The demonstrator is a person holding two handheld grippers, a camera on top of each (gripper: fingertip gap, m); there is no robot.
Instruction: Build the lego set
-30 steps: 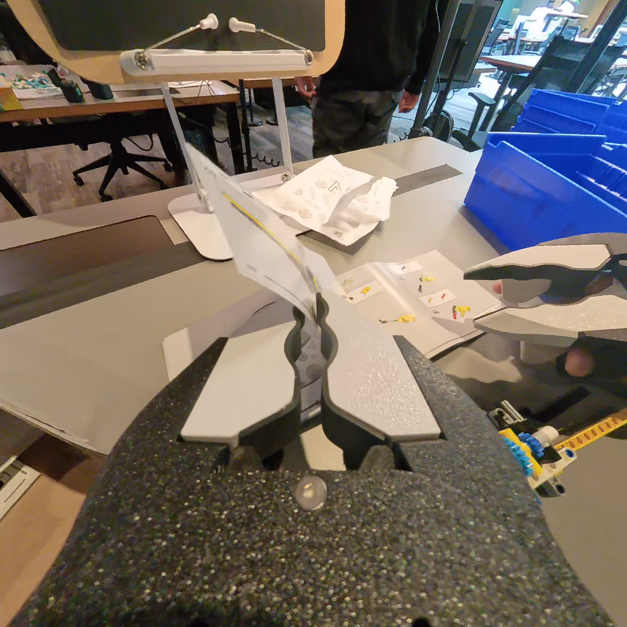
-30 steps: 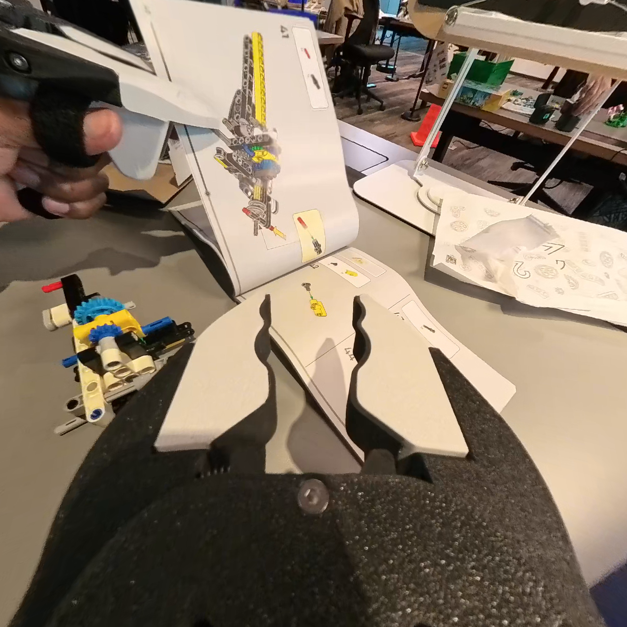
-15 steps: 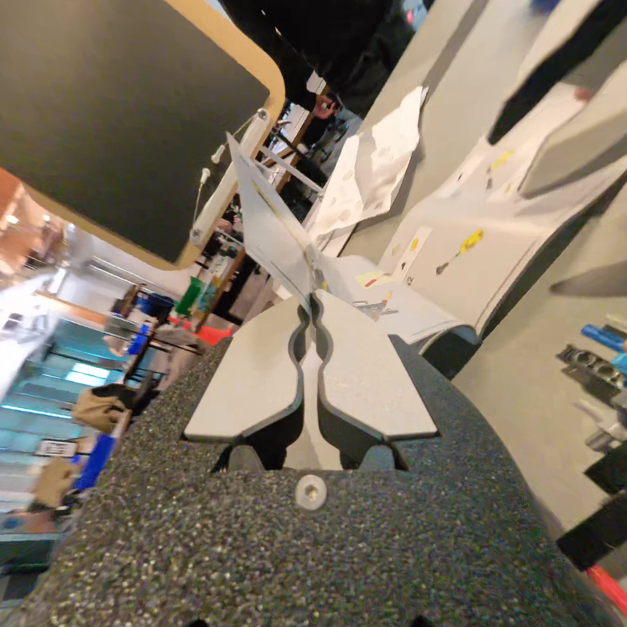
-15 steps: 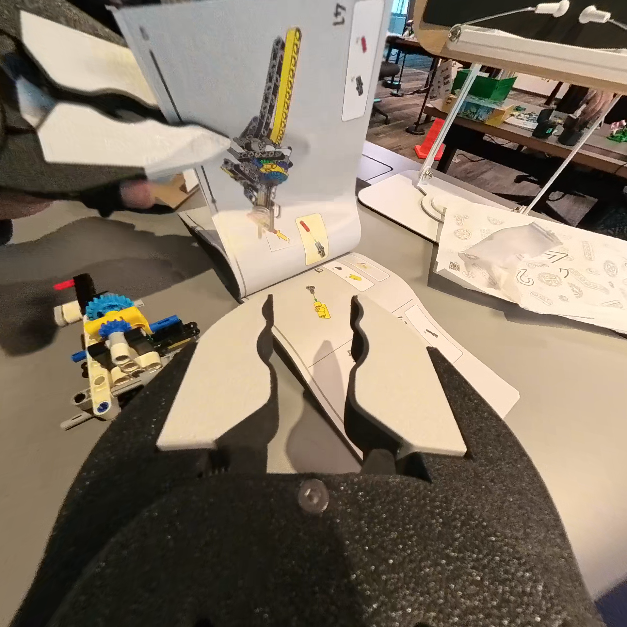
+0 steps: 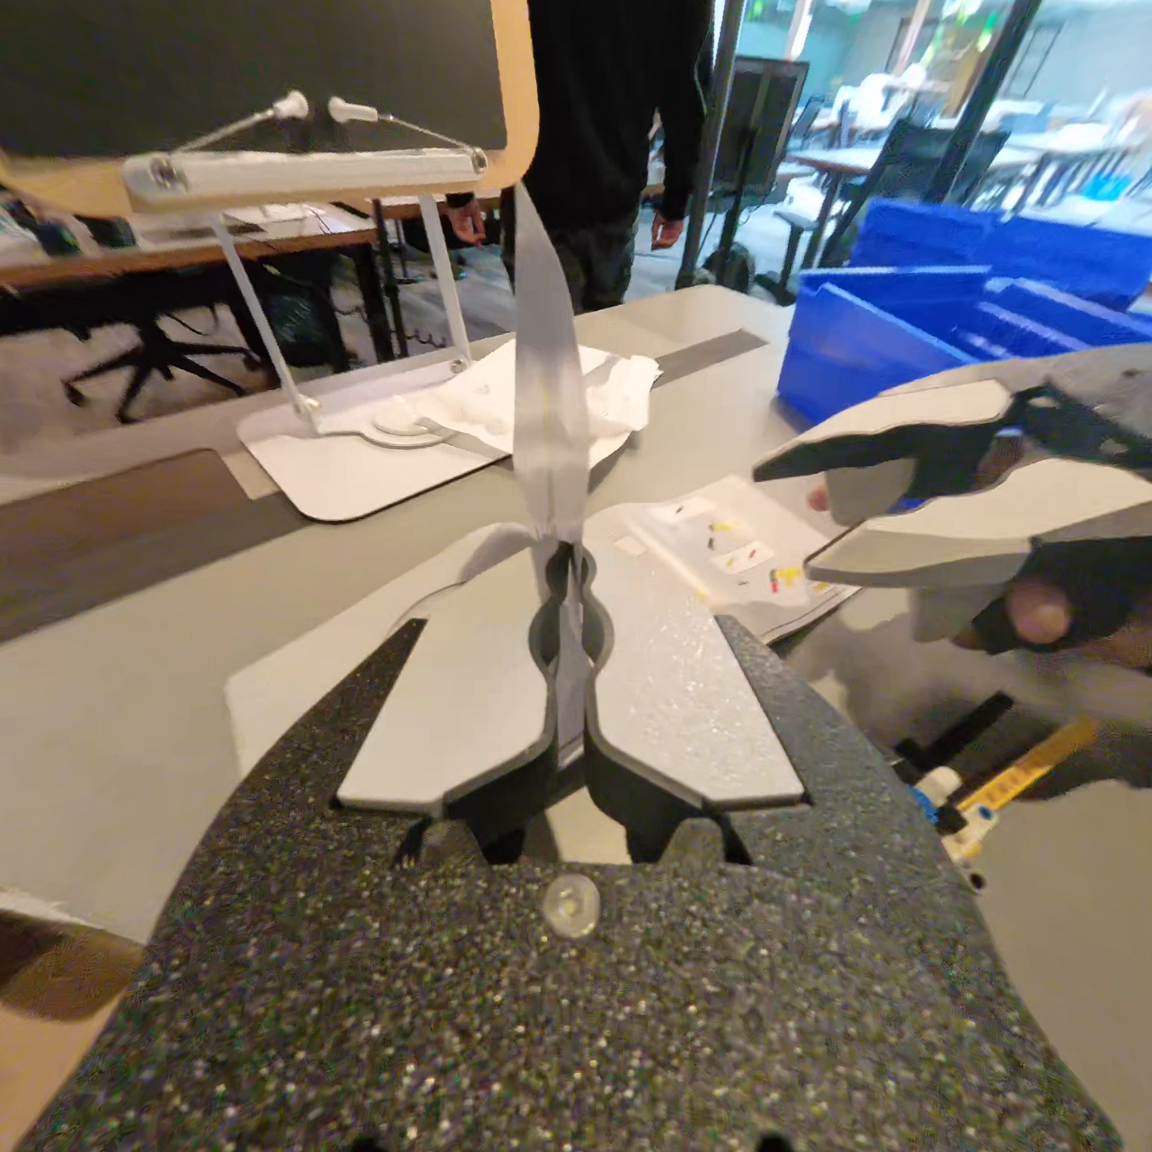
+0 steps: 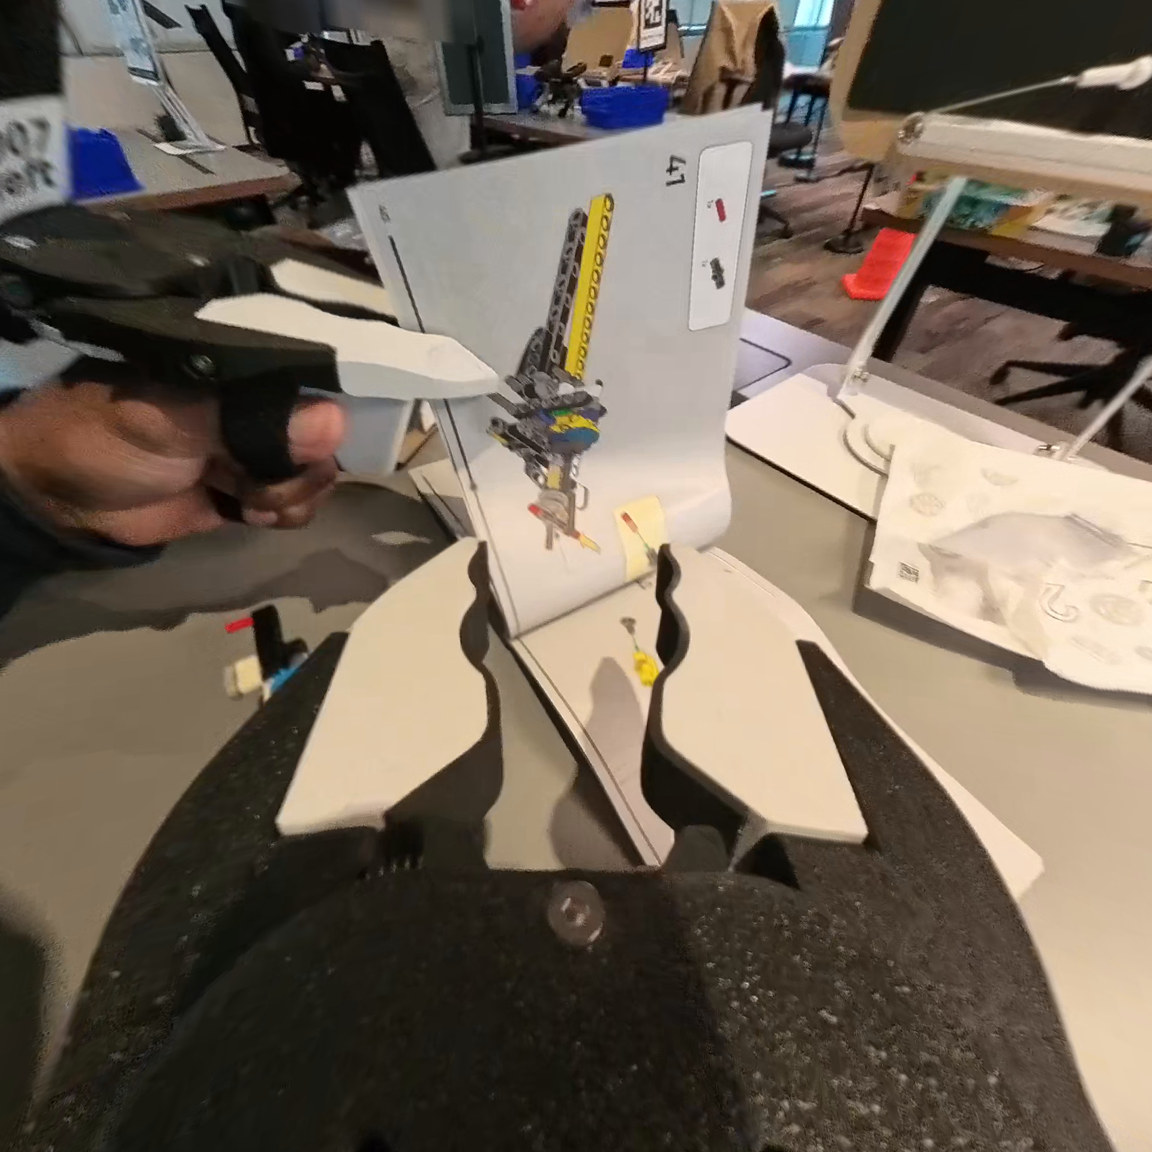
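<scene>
- Left wrist view: the left gripper point(image 5: 564, 561), frame centre, pinches a raised page point(image 5: 545, 349) of the instruction booklet point(image 5: 717, 548). Blue bins point(image 5: 885, 349), upper right; contents not discernible. Part-built lego model point(image 5: 972, 792), lower right edge.
- Right wrist view: the right gripper point(image 6: 567, 586), jaws spread, hovers above the open booklet on the table point(image 6: 124, 748). Model at centre left, partly hidden.

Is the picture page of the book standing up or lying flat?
Standing up. The left claw pinches the grey instruction-booklet page, holding it upright above the flat pages.
</scene>
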